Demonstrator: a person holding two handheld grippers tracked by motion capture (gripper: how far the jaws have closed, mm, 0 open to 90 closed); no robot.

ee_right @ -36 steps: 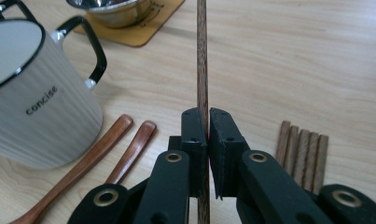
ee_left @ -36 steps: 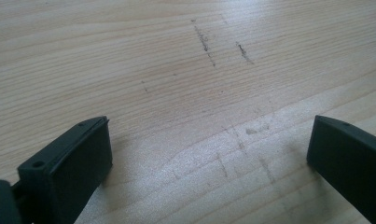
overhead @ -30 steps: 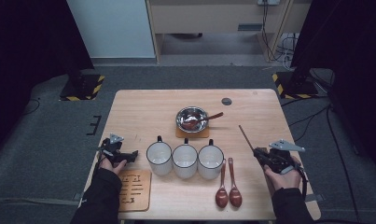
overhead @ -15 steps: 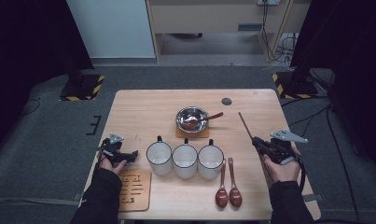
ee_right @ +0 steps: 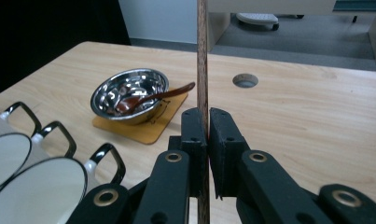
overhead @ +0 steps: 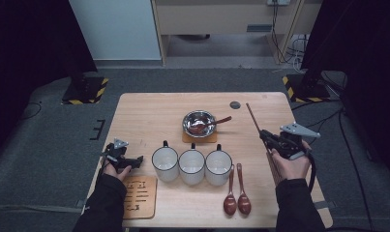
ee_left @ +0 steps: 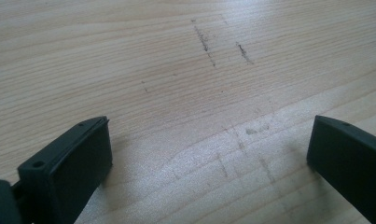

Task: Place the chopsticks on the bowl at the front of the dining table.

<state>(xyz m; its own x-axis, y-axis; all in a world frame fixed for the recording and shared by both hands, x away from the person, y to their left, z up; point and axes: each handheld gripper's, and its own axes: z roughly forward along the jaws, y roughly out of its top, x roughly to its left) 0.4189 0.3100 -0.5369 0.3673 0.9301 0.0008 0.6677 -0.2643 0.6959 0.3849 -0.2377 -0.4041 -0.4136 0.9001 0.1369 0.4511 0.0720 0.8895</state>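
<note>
Grey carpet surrounds your pale wooden worktop [overhead: 149, 108], with black-and-yellow striped floor blocks off its far corners.

At the left edge, your left claw [overhead: 138, 160] rests low over the wood beside the mugs. In the left gripper view its jaws stand wide apart, released, with bare scuffed wood grain between them. Just nearer you lies a thin wooden coaster [overhead: 139, 196] with dark cut-out markings; you cannot read them from the high view.

Next come three white enamel mugs with black rims and handles [overhead: 192, 165], standing in a tight row, handles turned away from you. Behind the middle one sits a shiny steel bowl [overhead: 199, 123] on a square wooden mat [overhead: 199, 137], with a dark brown wooden spoon [overhead: 217, 122] lying in it, handle over the right rim. Faint printing on that mat is too small to read. A round cable hole [overhead: 235, 105] is sunk in the wood farther back.

Two more dark wooden spoons [overhead: 236, 199] lie side by side to the right of the mugs, bowls toward you.

On the right, your right claw [overhead: 264, 135] is clenched on a long thin brown wooden chopstick [overhead: 253, 118], which slants away toward the cable hole. In the right gripper view, the stick [ee_right: 203, 60] rises straight from between the closed jaws, crossing in front of the far edge. Another dark stick [overhead: 273, 166] lies on the wood under your right hand.
</note>
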